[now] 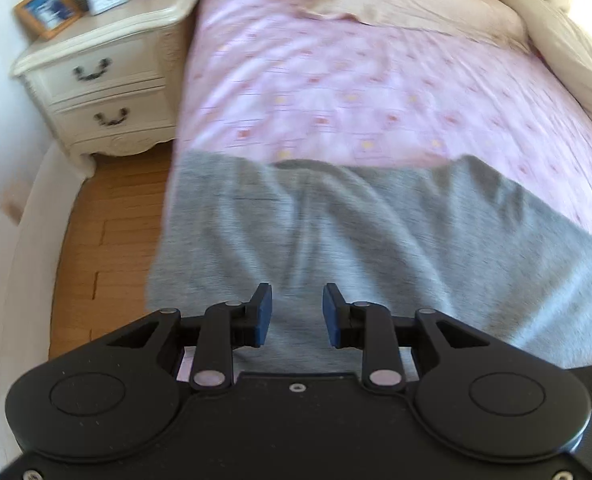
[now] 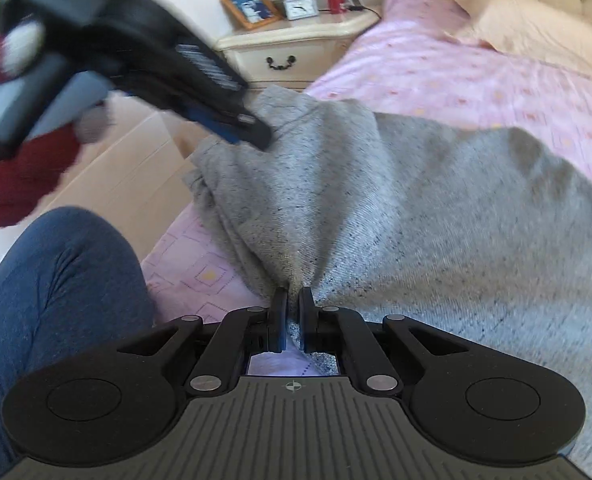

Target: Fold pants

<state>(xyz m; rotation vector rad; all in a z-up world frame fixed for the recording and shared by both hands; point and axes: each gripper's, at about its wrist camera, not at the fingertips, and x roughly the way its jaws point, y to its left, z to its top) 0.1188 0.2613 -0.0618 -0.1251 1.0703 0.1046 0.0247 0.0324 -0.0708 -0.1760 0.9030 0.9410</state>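
Left gripper (image 1: 297, 314): jaws stood partly apart, pads clear of the grey pants (image 1: 336, 240) — angled down.
Right gripper (image 2: 292, 322): jaws nearly closed, pinching a gathered fold — near edge.
Sleeve (image 2: 19, 168): dark red, far left.

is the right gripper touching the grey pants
Touching. The right wrist view shows the right gripper with its jaws nearly closed on a bunched fold of the grey pants, the fabric pulling into creases that run to the pinch.
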